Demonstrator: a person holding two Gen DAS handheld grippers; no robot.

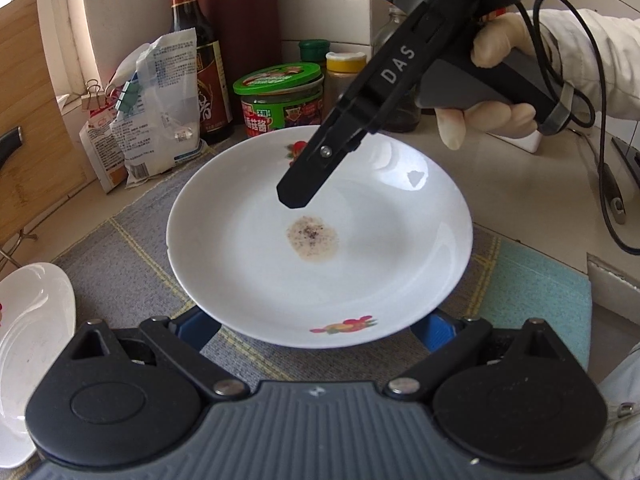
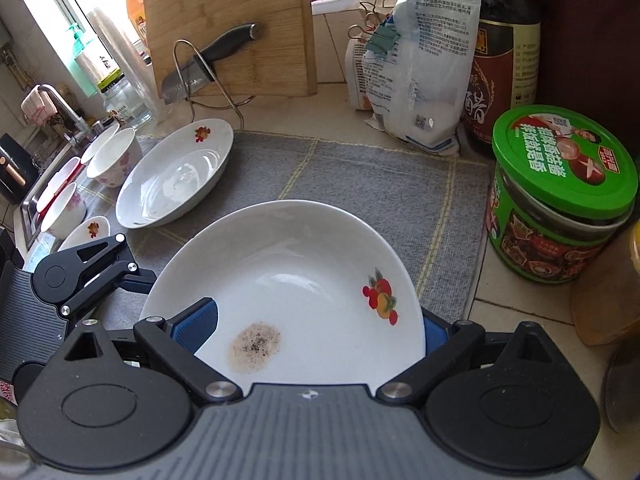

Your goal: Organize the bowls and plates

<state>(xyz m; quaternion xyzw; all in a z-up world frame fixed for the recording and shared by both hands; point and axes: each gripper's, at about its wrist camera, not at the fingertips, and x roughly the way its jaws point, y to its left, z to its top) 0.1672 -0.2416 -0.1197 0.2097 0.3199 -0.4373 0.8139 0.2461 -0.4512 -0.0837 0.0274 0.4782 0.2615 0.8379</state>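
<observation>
Plate on grey mat, stain at centre. Left gripper fingers wide open, straddling rim at 6 o'clock. Right gripper likewise wide open astride plate. Second plate at 10 o'clock.

We see a white plate with fruit motifs on its rim and a brownish, speckled stain near its centre. A second white plate lies beside small floral bowls, perhaps four.
</observation>
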